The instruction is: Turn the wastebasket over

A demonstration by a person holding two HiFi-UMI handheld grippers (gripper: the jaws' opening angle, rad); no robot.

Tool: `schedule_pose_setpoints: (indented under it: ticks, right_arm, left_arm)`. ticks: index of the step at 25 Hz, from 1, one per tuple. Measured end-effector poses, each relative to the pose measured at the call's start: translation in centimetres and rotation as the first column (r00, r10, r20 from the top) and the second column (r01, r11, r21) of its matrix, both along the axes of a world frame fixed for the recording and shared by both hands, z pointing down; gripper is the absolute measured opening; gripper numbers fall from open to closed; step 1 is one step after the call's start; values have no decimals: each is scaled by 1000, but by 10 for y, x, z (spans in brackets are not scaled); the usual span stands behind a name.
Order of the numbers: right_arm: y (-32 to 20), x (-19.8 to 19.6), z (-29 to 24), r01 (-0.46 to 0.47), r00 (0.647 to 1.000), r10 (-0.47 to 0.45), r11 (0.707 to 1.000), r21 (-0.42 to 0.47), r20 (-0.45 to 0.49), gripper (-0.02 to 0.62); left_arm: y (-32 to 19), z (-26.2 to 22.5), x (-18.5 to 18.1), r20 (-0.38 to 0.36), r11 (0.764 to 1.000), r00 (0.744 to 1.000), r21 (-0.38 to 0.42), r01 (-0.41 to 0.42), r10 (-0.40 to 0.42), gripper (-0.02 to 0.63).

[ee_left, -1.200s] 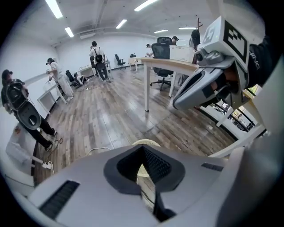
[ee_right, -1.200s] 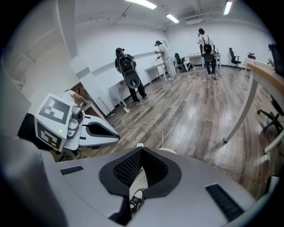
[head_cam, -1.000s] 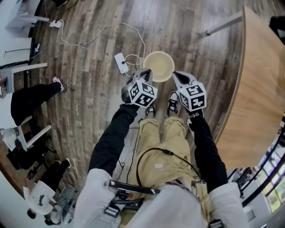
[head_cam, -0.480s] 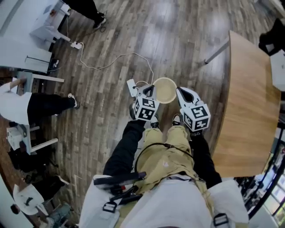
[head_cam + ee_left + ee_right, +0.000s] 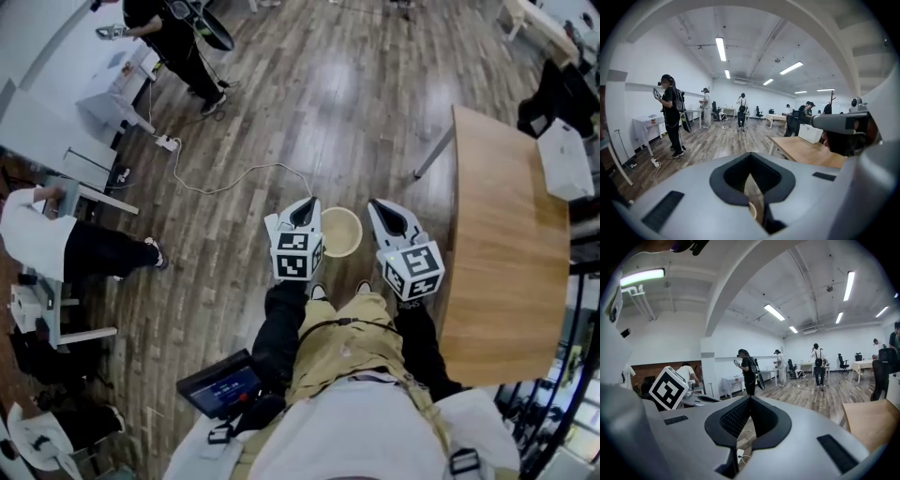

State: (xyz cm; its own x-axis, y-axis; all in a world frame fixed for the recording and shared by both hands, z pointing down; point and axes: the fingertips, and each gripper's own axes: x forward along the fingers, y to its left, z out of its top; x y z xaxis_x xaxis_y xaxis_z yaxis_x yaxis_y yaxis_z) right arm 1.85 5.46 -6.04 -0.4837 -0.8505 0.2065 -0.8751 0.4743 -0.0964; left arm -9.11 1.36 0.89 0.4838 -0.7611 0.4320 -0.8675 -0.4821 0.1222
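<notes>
While both pairs hang above the wooden floor (image 5: pixel 309 103), the left tongs (image 5: pixel 304 204) are pressed together with nothing between them, and the right tongs (image 5: pixel 381 208) look closed and empty as well. Between them and lower down, the wastebasket (image 5: pixel 339 232) stands upright on the floor, mouth up, touched by neither. A table (image 5: pixel 506 244) edge runs close on the right. A white cable (image 5: pixel 234 173) lies to the left, with open floor ahead.

Dark wood-plank floor (image 5: pixel 309 112), glossy glare patches. Pale wood table (image 5: pixel 506 244), matt. Cream wastebasket (image 5: pixel 342 234) smooth, plastic-looking.
</notes>
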Motion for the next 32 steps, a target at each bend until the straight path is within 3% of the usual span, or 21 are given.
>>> schedule_pose_setpoints:
  ticks: [7,14,19,26,32]
  right_arm:
    - [9,-1,-58,14,1000,-13,993,113,-11,23]
    - [11,-2,-105,18,1000,-19,974,227,2,23]
    - [7,2,-137,-30,999,19,953,301,41,21]
    - [3,6,-169,-63,998,47,926,371,52,21]
    - [-4,8,-176,-56,998,40,923,381,51,21]
  left_arm:
    - [0,-78,16,-53,989,998,148,-29,38,2]
    - [0,-127,24,-100,972,994,233,-18,43,2]
    - [-2,-173,18,-69,912,997,407,48,-22,2]
    - [-3,-219,17,-161,893,987,449,47,29,2]
    - [-7,-233,26,-184,888,981,459,35,57,2]
